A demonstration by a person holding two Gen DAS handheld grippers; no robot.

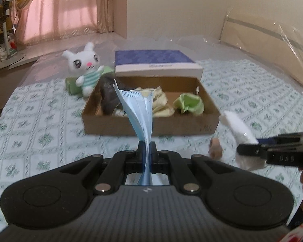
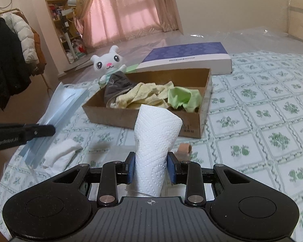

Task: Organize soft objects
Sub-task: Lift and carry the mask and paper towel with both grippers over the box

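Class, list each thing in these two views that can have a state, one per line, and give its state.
Left gripper: shut on the face mask.
Right gripper: shut on the paper towel.
Cardboard box: open, holding cloths.
Box lid: off, behind the box.
Plush rabbit: upright beside the box.

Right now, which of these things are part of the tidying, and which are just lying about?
Part of the job: face mask, paper towel, cardboard box, yellow cloth, green cloth, white cloth.

Lying about: fan, coats, bookshelf.
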